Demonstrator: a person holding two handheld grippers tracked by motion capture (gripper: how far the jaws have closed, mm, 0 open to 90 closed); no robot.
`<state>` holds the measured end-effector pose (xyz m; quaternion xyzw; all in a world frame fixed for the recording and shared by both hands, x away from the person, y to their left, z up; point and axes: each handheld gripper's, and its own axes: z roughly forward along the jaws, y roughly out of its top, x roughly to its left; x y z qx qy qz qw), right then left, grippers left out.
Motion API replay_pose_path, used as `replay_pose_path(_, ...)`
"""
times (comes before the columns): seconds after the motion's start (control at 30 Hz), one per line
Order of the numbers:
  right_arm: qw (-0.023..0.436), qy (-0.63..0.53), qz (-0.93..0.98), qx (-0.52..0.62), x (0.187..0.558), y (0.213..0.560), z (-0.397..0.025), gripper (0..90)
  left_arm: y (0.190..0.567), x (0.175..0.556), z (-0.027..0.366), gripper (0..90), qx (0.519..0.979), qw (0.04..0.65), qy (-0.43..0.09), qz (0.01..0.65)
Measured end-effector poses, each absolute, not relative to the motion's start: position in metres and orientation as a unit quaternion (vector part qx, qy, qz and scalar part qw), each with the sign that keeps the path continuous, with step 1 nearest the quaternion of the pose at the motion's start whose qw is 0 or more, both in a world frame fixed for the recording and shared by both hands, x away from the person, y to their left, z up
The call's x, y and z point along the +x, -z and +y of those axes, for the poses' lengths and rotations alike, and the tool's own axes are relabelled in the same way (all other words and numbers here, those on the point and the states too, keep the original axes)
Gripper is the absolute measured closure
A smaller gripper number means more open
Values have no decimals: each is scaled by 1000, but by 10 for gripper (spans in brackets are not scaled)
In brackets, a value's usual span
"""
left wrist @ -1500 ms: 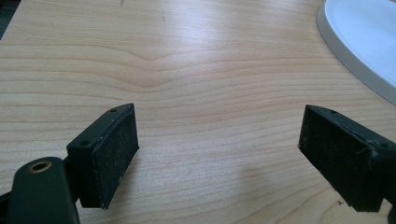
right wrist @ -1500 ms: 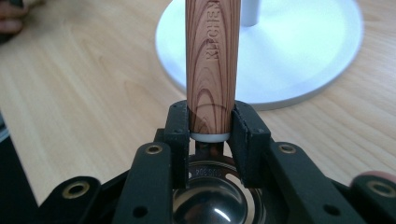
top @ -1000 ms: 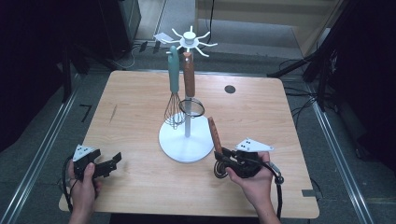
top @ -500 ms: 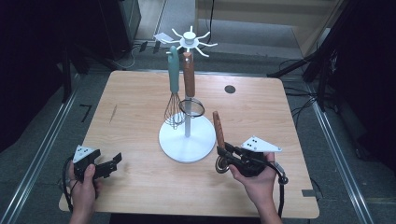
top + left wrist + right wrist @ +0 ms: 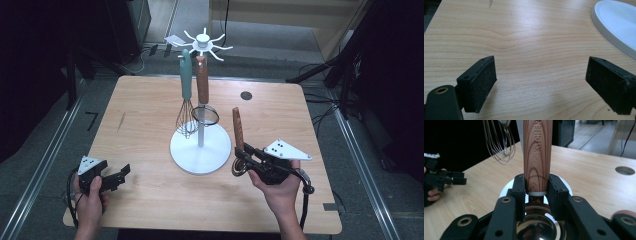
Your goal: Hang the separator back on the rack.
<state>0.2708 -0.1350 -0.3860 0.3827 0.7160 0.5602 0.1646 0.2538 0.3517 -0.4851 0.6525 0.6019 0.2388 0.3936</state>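
Step in hand: the right gripper is clamped on a wood-handled slotted spoon, held upright just right of the white utensil stand. The likely next move — lifting the handle's top to a free hook. The left gripper, jaws apart, rests idle well left of the stand. Surface: pale wooden table; the room around is dark.

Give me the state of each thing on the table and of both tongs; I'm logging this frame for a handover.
Left tongs: open, empty, low over the table.
Right tongs: shut on the wooden-handled utensil.
Wooden-handled utensil: held handle-up, off the rack.
Whisk: hanging from the rack.
Strainer: hanging from the rack beside the whisk.
Rack: upright on the table, several hooks free.
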Motion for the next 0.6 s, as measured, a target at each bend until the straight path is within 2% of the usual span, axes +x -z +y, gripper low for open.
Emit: replay_pose_path(0.6, 186, -595, 695, 359, 275, 354, -126, 713, 485, 254, 351, 100, 655, 391, -238, 601)
